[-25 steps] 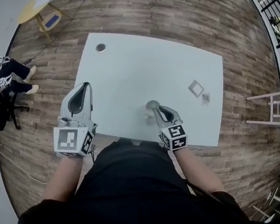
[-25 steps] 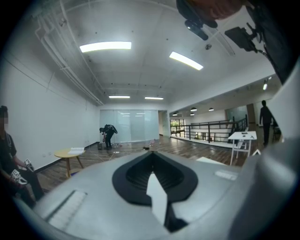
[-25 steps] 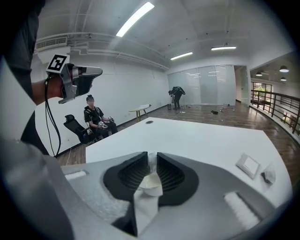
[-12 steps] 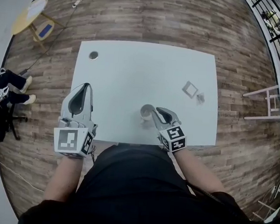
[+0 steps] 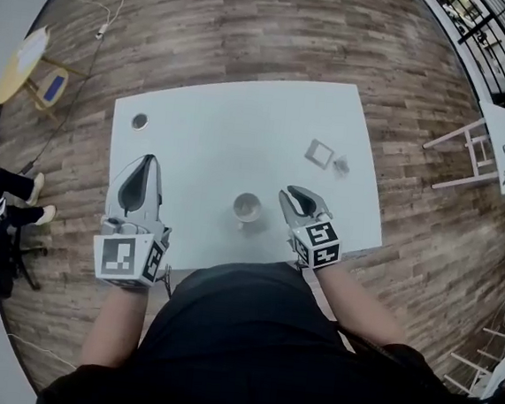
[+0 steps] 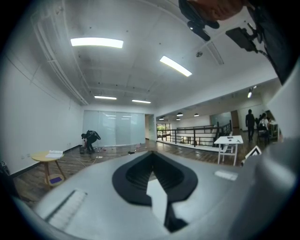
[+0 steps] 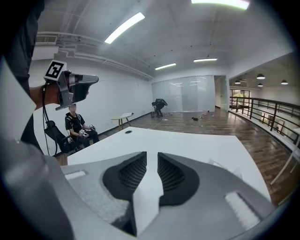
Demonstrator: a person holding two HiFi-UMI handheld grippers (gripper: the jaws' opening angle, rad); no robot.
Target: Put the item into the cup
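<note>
A small pale cup (image 5: 247,208) stands upright on the white table (image 5: 214,140), near its front edge. I cannot make out what is inside it. My right gripper (image 5: 291,192) hovers just right of the cup, apart from it. Its jaws have just been opening and stand a little apart with nothing between them (image 7: 152,157). My left gripper (image 5: 148,160) is over the table's front left part, well left of the cup. It points level into the room, shut and empty (image 6: 152,154).
A small square piece (image 5: 319,152) and a tiny crumpled bit (image 5: 340,166) lie on the table's right side. A dark round disc (image 5: 139,122) sits at the far left corner. Wooden floor surrounds the table; a seated person (image 7: 75,127) is to the left.
My right gripper has drawn back from the cup's rim to the right. The cup stays where it stood. The head camera's view has shifted.
</note>
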